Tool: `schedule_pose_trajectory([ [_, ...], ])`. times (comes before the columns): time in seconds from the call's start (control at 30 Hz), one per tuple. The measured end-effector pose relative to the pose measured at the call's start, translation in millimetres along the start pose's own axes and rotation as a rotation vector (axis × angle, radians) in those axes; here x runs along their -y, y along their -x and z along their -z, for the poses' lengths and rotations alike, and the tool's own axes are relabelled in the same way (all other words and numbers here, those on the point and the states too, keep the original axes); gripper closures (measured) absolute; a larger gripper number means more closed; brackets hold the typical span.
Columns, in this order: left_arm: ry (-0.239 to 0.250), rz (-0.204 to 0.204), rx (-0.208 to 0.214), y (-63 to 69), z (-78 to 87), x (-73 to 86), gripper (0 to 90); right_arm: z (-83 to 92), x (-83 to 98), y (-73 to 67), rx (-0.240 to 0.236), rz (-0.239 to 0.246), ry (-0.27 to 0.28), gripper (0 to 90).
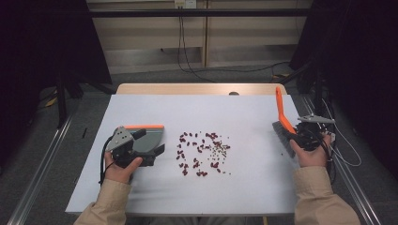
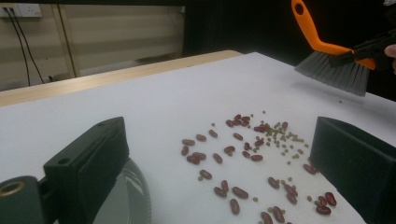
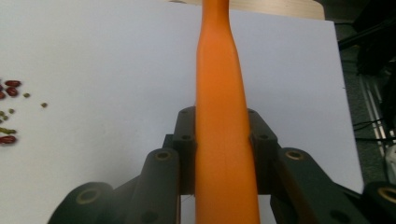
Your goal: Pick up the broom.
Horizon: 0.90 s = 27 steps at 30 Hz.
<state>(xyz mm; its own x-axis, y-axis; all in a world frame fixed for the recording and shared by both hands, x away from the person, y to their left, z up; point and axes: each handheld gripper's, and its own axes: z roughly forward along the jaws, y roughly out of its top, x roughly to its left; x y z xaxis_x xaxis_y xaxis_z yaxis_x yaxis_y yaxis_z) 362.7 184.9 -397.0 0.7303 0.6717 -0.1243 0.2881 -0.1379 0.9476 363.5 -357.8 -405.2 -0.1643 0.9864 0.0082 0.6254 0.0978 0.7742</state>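
Right claw point(image 1: 294, 136) pinching stiff, light orange brush point(image 1: 282, 117) by its handle at right of the frame, left claw point(image 1: 158, 151) spread over grey dustpan point(image 1: 149, 137) at left; loose, rolling beans point(image 1: 202, 153) mid-tabletop point(image 1: 234, 112) best swept gently.

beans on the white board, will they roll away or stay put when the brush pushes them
The beans are small, rounded and loose, so some will probably roll or skitter sideways. The smooth white board likely gives little grip. The brush has soft bristles, so tiny green ones may slip through.
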Motion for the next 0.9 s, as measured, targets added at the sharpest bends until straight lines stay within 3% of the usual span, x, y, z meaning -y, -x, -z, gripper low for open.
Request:
schedule_pose_trajectory([
  [0.1, -0.003, -0.003, 0.004, 1.1, -0.4, 0.5, 4.4, -0.7, 5.3, 1.1, 0.029, 0.000, 0.014, 71.3],
  [0.2, -0.006, -0.008, 0.007, 2.1, -1.1, 0.7, 4.4, -7.5, 19.7, -1.0, 0.090, 0.016, 0.025, 71.4],
  [0.3, -0.006, -0.010, 0.007, 2.5, -1.5, 0.6, 4.4, -10.7, 24.9, -6.3, 0.080, -0.005, 0.042, 71.4],
  [0.33, -0.005, -0.010, 0.006, 2.6, -1.5, 0.4, 4.4, -13.5, 25.0, -18.3, 0.074, 0.021, 0.045, 71.4],
  [0.37, -0.005, -0.011, 0.006, 2.7, -1.5, 0.3, 4.4, -13.5, 25.0, -18.3, 0.074, 0.021, 0.045, 71.4],
  [0.4, -0.002, -0.012, 0.005, 2.8, -1.7, 0.2, 4.5, -17.0, 23.3, -32.7, 0.070, 0.050, 0.035, 71.4],
  [0.43, -0.002, -0.012, 0.005, 2.8, -1.7, 0.2, 4.5, -17.0, 23.3, -32.7, 0.070, 0.050, 0.035, 71.4],
  [0.5, -0.005, -0.012, 0.003, 3.0, -2.6, 0.3, 4.5, -20.9, 20.1, -45.4, 0.067, 0.065, 0.029, 71.4],
  [0.53, -0.005, -0.014, 0.002, 3.2, -2.7, 0.3, 4.5, -24.5, 16.8, -56.5, 0.024, 0.046, 0.037, 71.4],
  [0.57, -0.004, -0.013, 0.005, 3.7, -2.8, 0.3, 4.5, -24.5, 16.8, -56.5, 0.024, 0.046, 0.037, 71.4],
  [0.7, -0.003, -0.014, 0.008, 3.6, -2.2, 0.1, 4.5, -34.0, 9.6, -83.8, 0.014, 0.070, 0.032, 71.4],
  [0.8, -0.002, -0.012, 0.008, 3.4, -1.7, 0.1, 4.5, -42.4, 3.5, -104.5, -0.023, 0.070, 0.040, 71.4],
  [0.87, 0.003, -0.012, 0.007, 2.9, -0.4, -0.3, 4.5, -50.6, -1.1, -126.9, -0.019, 0.113, 0.051, 71.3],
  [0.9, 0.002, -0.015, 0.007, 2.3, 0.4, -0.4, 4.5, -50.6, -1.1, -126.9, -0.019, 0.113, 0.051, 71.3],
])
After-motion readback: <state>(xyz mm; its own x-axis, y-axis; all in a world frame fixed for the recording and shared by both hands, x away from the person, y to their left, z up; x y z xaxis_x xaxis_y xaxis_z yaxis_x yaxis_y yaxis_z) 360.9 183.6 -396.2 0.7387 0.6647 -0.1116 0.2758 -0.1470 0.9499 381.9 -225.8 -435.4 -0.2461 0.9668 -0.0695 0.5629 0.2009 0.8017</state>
